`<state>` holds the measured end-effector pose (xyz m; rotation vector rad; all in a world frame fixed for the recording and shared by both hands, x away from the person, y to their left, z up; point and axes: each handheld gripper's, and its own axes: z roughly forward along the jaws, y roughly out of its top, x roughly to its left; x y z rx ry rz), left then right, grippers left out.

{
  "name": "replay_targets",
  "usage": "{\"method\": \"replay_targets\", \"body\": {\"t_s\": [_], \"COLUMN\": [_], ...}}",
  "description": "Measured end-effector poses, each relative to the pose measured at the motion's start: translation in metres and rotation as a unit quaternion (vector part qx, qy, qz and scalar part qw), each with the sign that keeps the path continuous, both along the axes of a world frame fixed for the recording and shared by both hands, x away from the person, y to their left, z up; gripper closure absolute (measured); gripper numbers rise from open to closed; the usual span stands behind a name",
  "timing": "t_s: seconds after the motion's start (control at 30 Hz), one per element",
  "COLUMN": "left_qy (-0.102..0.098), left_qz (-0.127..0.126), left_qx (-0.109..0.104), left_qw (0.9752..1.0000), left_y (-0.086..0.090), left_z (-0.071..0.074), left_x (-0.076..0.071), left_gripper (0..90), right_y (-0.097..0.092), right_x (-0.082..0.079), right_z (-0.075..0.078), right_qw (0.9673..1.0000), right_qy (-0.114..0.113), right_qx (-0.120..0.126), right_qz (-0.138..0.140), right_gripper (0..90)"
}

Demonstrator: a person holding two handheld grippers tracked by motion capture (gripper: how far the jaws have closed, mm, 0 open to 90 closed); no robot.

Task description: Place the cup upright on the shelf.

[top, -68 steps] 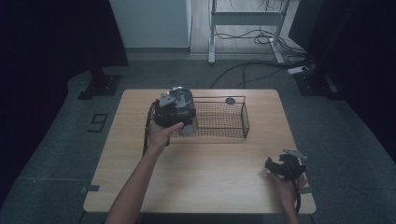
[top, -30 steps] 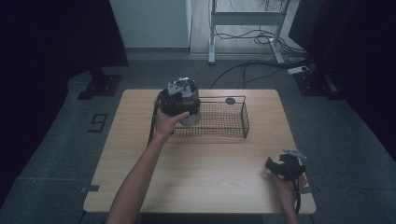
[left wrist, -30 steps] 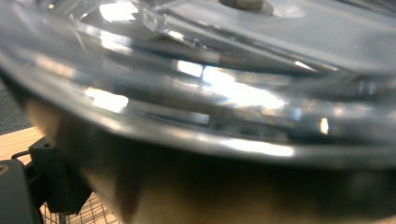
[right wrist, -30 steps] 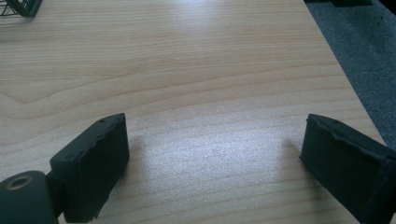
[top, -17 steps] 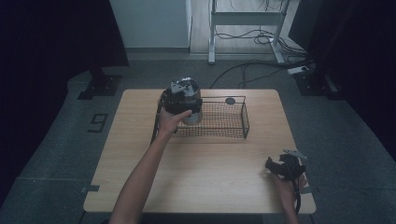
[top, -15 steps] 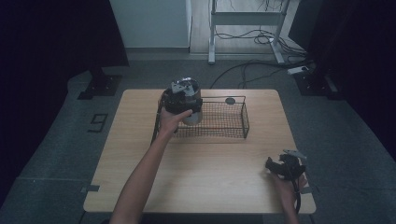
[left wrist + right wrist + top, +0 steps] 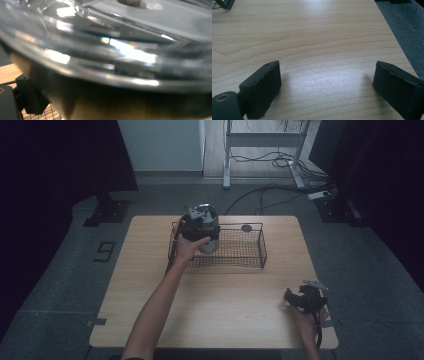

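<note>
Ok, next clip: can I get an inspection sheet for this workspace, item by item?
Surface: light wooden table, bare at the near side.
Job's things: shiny metal pot held over the left end of the black wire basket; touching its floor or not, cannot tell.
Clutter: small dark round thing behind the basket.
Grippers: left gripper clamped on the pot; right gripper open, low over the table's near right corner.
Cables: one trails from the right gripper; more on the floor beyond the table.
Surroundings: grey carpet, dark curtains, desk frame.
</note>
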<state>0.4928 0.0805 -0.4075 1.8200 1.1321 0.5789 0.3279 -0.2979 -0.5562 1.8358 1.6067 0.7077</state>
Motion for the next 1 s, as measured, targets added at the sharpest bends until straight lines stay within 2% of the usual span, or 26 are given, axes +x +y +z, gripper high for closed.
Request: {"method": "replay_targets", "body": {"t_s": [0.23, 0.4, 1.0], "left_qy": [0.009, 0.019, 0.045], "left_qz": [0.006, 0.001, 0.007], "left_qx": [0.003, 0.000, 0.017], "left_qw": [0.9999, 0.9998, 0.9988], "left_y": [-0.002, -0.004, -0.013], "left_z": [-0.014, -0.026, -0.061], "left_x": [0.007, 0.009, 0.018], "left_gripper": [3.9, 3.9, 3.9], "right_y": [0.000, 0.000, 0.000], "right_x": [0.000, 0.000, 0.000], "right_z": [0.000, 0.000, 0.000], "right_qw": [1.0000, 1.0000, 1.0000], "right_qy": [0.000, 0.000, 0.000], "right_qx": [0.000, 0.000, 0.000], "right_qz": [0.000, 0.000, 0.000], "right_gripper": [7.9, 7.9, 7.9]}}
